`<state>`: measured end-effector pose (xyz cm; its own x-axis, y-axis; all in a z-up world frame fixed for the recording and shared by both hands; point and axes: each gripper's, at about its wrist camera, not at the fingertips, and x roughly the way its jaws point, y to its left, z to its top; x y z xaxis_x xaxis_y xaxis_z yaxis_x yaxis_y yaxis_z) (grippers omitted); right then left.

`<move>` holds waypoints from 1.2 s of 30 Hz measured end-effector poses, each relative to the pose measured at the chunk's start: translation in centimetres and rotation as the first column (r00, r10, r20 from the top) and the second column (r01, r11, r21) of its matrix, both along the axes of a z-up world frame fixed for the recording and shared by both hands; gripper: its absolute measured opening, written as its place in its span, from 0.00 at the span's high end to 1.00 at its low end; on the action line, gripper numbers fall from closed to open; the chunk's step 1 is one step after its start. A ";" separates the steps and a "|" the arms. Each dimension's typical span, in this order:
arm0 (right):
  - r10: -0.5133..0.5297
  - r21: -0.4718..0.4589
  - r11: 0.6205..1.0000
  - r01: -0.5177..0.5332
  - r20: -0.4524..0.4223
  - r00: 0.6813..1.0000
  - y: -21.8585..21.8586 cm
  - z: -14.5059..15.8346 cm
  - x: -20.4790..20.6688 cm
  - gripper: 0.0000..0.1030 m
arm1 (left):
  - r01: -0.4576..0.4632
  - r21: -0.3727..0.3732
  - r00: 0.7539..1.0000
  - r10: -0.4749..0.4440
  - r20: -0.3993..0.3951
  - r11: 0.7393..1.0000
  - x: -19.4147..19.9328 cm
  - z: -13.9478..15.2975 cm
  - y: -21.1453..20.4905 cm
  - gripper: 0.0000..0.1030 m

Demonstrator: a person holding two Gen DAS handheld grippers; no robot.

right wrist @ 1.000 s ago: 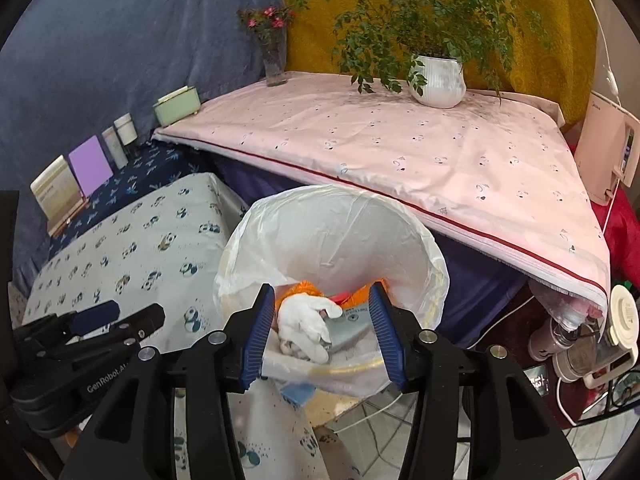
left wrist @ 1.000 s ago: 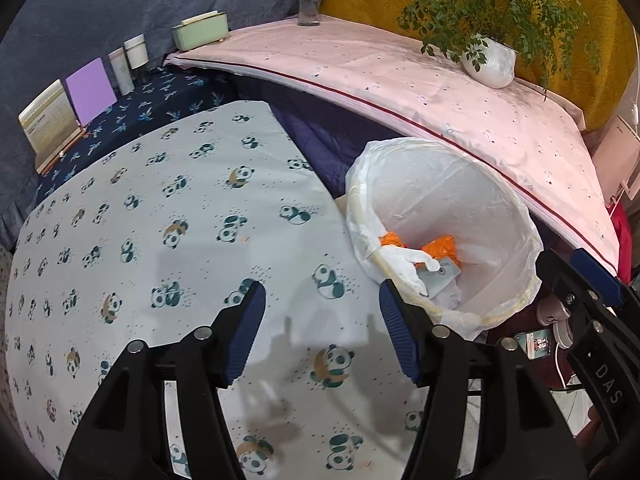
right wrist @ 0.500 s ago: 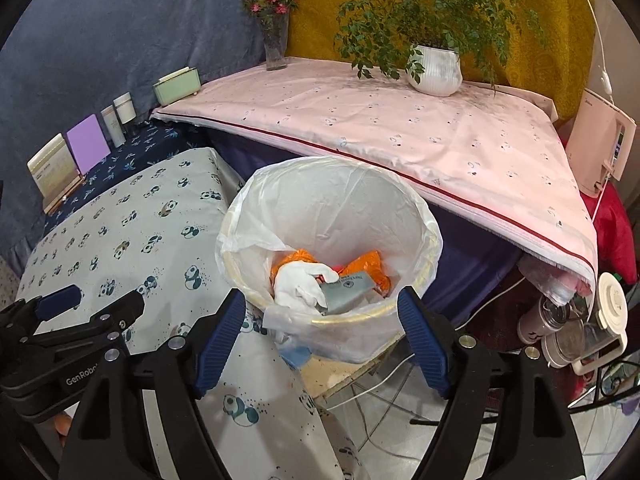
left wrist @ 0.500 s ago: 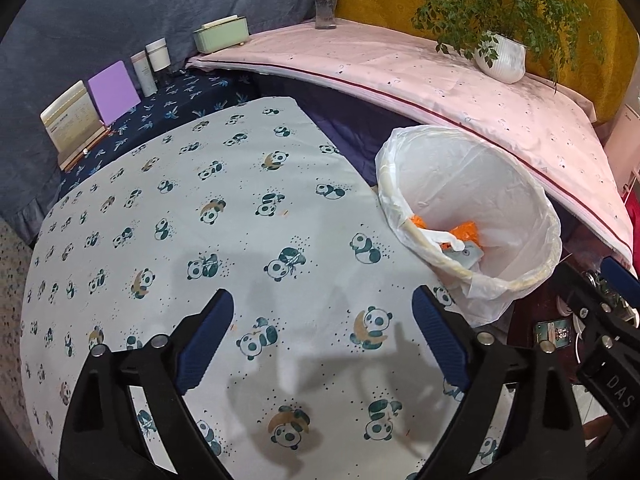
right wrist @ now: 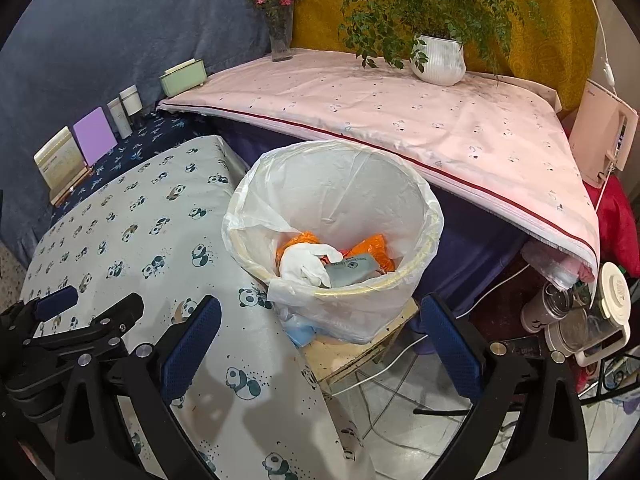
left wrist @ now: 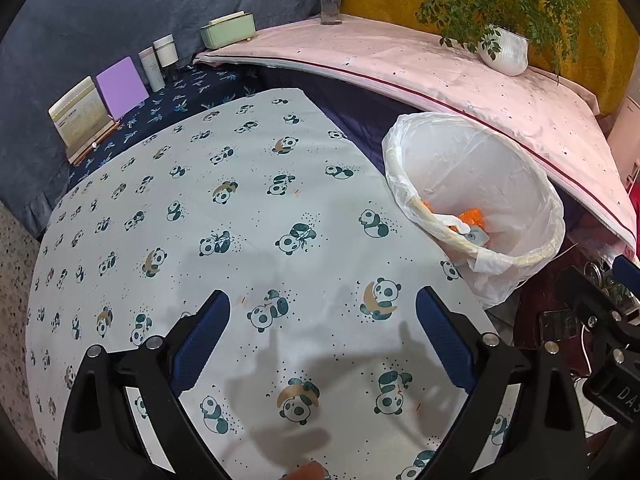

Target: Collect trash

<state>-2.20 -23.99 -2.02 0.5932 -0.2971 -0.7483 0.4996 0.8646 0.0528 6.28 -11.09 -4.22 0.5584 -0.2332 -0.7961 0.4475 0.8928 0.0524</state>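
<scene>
A bin lined with a white bag (right wrist: 332, 192) stands beside the panda-print table (right wrist: 132, 216). Inside lie a white glove (right wrist: 306, 264), orange wrappers (right wrist: 370, 248) and a grey packet (right wrist: 352, 270). My right gripper (right wrist: 320, 303) hangs in front of the bin, its jaws opening wide with nothing between them. My left gripper (left wrist: 322, 296) hovers over the panda cloth (left wrist: 240, 220), its jaws also opening and empty. From there the bin (left wrist: 472, 168) is to the right, with orange scraps (left wrist: 472, 214) showing.
A pink-covered shelf (right wrist: 400, 112) behind the bin carries a potted plant (right wrist: 438, 60), a flower vase (right wrist: 280, 40) and a green box (right wrist: 183, 77). Books and cups (left wrist: 120, 88) line the table's far side. Bottles (right wrist: 552, 308) and cables (right wrist: 384, 368) crowd the floor on the right.
Both grippers' jaws have spread from a medium gap to wide. Both have drawn back from the bin, which now looks smaller and farther; the left one shifted further over the table.
</scene>
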 end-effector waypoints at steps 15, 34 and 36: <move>0.002 -0.027 1.000 -0.002 -0.015 1.000 0.9 0.2 -0.9 0.07 | 0.010 0.004 1.000 -0.010 -0.005 1.000 -1.2 0.0 0.2 0.13; -0.010 -0.025 1.000 0.009 -0.030 1.000 1.0 -0.4 -1.7 0.07 | -0.012 0.016 1.000 0.012 0.001 1.000 -1.8 0.0 0.7 0.12; -0.008 -0.024 1.000 0.007 -0.028 1.000 1.0 -0.5 -1.7 0.07 | -0.015 0.012 1.000 0.014 0.008 1.000 -1.8 0.1 0.7 0.12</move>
